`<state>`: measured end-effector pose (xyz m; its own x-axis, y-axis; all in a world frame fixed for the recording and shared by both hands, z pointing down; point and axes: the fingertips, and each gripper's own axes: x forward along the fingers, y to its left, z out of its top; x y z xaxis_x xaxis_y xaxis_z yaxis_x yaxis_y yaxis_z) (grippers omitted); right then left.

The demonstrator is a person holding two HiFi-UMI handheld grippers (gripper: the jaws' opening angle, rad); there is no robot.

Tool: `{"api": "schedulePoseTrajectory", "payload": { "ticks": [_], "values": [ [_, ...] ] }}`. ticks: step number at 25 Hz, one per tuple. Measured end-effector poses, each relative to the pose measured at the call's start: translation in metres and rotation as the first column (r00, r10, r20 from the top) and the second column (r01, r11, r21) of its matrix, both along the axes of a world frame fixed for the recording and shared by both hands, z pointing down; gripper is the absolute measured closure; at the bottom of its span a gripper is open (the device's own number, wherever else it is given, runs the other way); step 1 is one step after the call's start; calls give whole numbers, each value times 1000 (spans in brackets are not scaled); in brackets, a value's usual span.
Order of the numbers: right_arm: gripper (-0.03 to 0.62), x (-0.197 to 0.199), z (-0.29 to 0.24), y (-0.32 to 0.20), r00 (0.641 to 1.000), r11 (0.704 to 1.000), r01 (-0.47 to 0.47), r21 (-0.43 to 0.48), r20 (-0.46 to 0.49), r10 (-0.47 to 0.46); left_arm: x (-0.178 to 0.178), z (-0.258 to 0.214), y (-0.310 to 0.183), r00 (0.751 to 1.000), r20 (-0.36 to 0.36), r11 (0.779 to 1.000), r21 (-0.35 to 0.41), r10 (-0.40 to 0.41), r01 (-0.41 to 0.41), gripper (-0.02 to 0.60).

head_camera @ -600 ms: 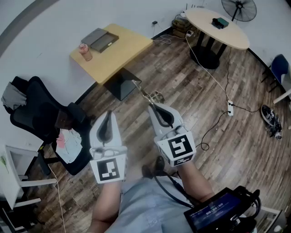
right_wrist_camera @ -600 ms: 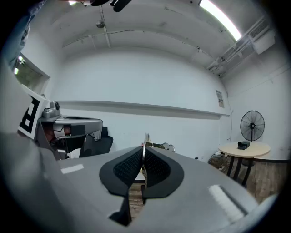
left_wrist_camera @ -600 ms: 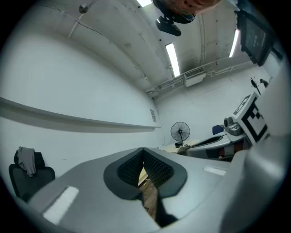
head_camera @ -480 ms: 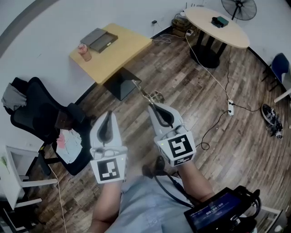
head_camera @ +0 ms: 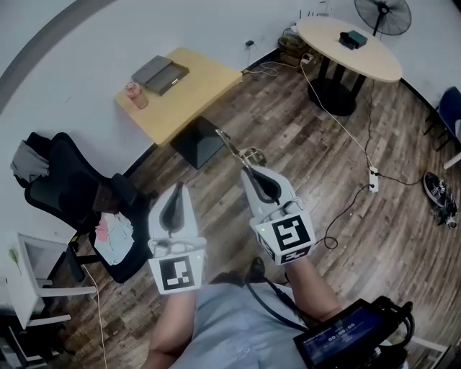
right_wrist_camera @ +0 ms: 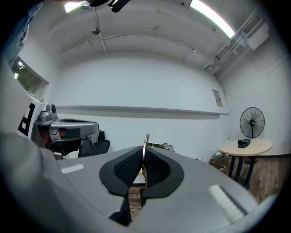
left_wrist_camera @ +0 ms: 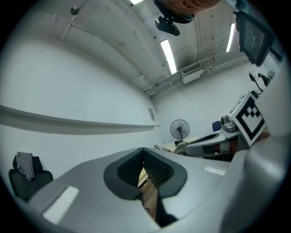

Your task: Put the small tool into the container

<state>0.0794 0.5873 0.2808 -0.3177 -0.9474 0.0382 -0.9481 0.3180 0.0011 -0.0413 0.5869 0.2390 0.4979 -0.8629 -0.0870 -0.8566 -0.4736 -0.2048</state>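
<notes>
A: Entry one, the hand-held pair?

B: Left gripper [head_camera: 176, 190]: grey shell, marker cube at the near end, held level. Its black ribbed fingers [left_wrist_camera: 157, 169] meet at the tips with nothing between them. Right gripper [head_camera: 254, 171]: same make, just right of the left one. Its fingers [right_wrist_camera: 157, 166] are clamped on the small thin metal tool [head_camera: 232, 146].

A: Location of that tool?

B: It juts past the right fingertips toward the far left, in the air above the brown plank floor [head_camera: 302, 144]. It is near the square yellow worktop [head_camera: 194, 86] but apart from it. Its exact kind is too small to tell.

A: Stock on the yellow worktop?

B: One flat grey case [head_camera: 160, 70]. One small pinkish cup-like vessel [head_camera: 135, 94], near the case at the left edge.

A: Remainder?

B: One black office chair [head_camera: 72, 191], left, with cloth draped on it. One round beige worktop [head_camera: 360, 54], far right, carrying a dark box [head_camera: 353, 38]. One black standing fan [head_camera: 382, 13] beyond it. One white power strip [head_camera: 373, 180] on the floor, right.
</notes>
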Motion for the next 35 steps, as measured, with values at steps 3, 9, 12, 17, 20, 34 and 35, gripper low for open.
{"api": "schedulePoseTrajectory", "payload": {
  "ticks": [3, 9, 12, 17, 20, 34, 35],
  "values": [
    [585, 16, 7, -10, 1000, 1000, -15, -15, 11, 16, 3, 7, -4, 1000, 10, 1000, -17, -20, 20, 572],
    [585, 35, 17, -38, 999, 998, -42, -36, 24, 43, 4, 18, -30, 999, 19, 999, -38, -36, 37, 572],
    [585, 36, 27, -54, 999, 998, -37, -54, 20, 38, 5, 27, -47, 999, 15, 998, -52, -41, 42, 572],
    [585, 29, 40, -101, 999, 996, -32, -81, 6, 33, 4, 40, -97, 999, 3, 996, -79, -33, 33, 572],
    [585, 18, 45, -140, 1000, 995, -14, -98, 6, 14, 1, 47, -139, 1000, -1, 996, -89, -29, 28, 572],
    [585, -13, 7, -318, 999, 999, -24, -32, -35, 23, -30, 15, -321, 999, -38, 1000, -24, -19, 18, 572],
    [585, -14, 3, -327, 999, 999, -29, -23, -37, 28, -32, 12, -329, 999, -41, 1000, -18, -17, 16, 572]
  ]
}}
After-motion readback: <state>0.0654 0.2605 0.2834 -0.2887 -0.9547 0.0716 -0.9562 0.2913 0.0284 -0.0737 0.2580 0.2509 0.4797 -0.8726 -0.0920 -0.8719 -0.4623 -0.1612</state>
